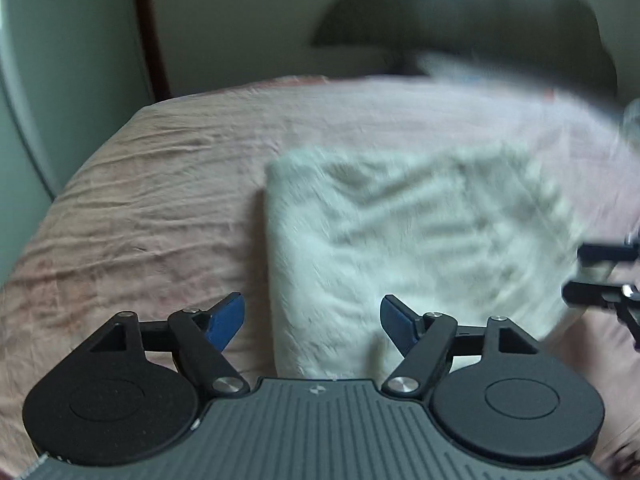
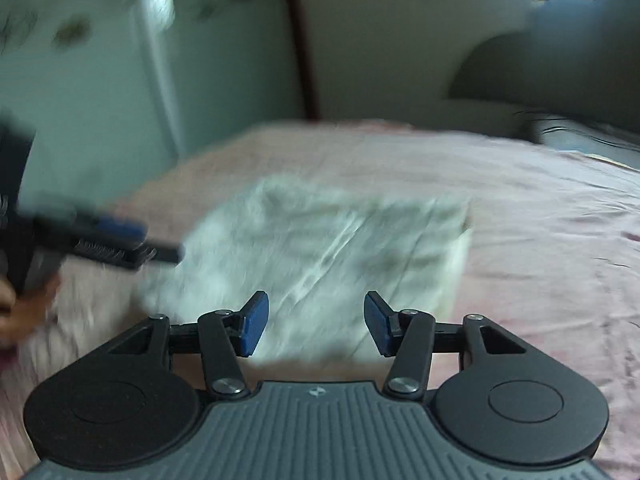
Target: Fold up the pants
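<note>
Pants of pale, fuzzy fabric [image 1: 404, 236] lie folded on the pink bed [image 1: 140, 208]; both grippers' jaws released, empty; a careless brush could undo the fold.

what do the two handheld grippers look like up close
Both the left gripper and the right gripper match: matte black linkage arms with silver pivot screws, blue pads on the fingertips, two round black discs, and a ribbed grey body with a small logo. No cables or sleeves show.
</note>
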Action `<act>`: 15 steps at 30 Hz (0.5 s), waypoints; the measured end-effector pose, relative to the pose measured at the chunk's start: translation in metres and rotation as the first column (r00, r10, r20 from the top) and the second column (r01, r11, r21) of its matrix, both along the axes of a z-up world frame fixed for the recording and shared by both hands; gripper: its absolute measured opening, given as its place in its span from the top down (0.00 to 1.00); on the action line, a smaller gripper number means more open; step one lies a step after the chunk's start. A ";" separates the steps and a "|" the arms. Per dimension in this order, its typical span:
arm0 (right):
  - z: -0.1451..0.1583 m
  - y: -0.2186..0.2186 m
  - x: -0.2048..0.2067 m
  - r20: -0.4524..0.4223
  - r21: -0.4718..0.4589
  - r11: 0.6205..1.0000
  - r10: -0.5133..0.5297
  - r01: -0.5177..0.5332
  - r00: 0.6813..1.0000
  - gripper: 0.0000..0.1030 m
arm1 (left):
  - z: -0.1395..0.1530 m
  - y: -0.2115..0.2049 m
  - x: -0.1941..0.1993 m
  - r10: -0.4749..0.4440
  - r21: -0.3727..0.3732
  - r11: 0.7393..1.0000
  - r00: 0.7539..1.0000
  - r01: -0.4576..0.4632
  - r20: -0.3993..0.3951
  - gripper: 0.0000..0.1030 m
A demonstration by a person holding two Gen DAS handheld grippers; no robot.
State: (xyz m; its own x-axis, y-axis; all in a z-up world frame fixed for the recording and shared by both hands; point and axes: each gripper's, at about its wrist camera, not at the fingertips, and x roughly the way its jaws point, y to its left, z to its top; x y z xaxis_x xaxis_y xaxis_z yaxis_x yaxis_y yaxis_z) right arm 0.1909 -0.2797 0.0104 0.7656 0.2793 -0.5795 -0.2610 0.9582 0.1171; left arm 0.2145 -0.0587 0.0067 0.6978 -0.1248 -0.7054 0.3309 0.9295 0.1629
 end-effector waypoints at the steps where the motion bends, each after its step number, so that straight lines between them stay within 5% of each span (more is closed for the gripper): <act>1: -0.009 0.002 0.007 -0.033 -0.040 0.999 -0.038 0.036 0.999 0.50 | -0.006 -0.006 0.000 0.021 0.067 0.998 1.000 -0.022 0.007 0.25; 4: -0.011 -0.012 0.008 -0.084 0.020 0.981 -0.192 0.195 0.978 0.49 | 0.008 -0.005 -0.023 0.010 0.074 0.997 0.996 -0.017 0.094 0.22; 7: 0.008 0.004 -0.019 0.010 0.022 0.991 -0.133 0.133 0.991 0.45 | 0.018 0.001 -0.046 0.036 0.033 0.999 0.987 -0.041 0.159 0.05; 10: 0.000 0.019 -0.023 0.020 -0.012 0.996 -0.089 0.089 0.996 0.33 | 0.009 -0.001 -0.048 0.057 -0.014 0.998 0.992 -0.056 0.109 0.04; 15: -0.014 0.019 -0.011 -0.049 -0.047 0.981 -0.189 0.186 0.981 0.33 | -0.005 -0.005 -0.045 0.096 0.022 0.995 0.994 -0.097 0.059 0.07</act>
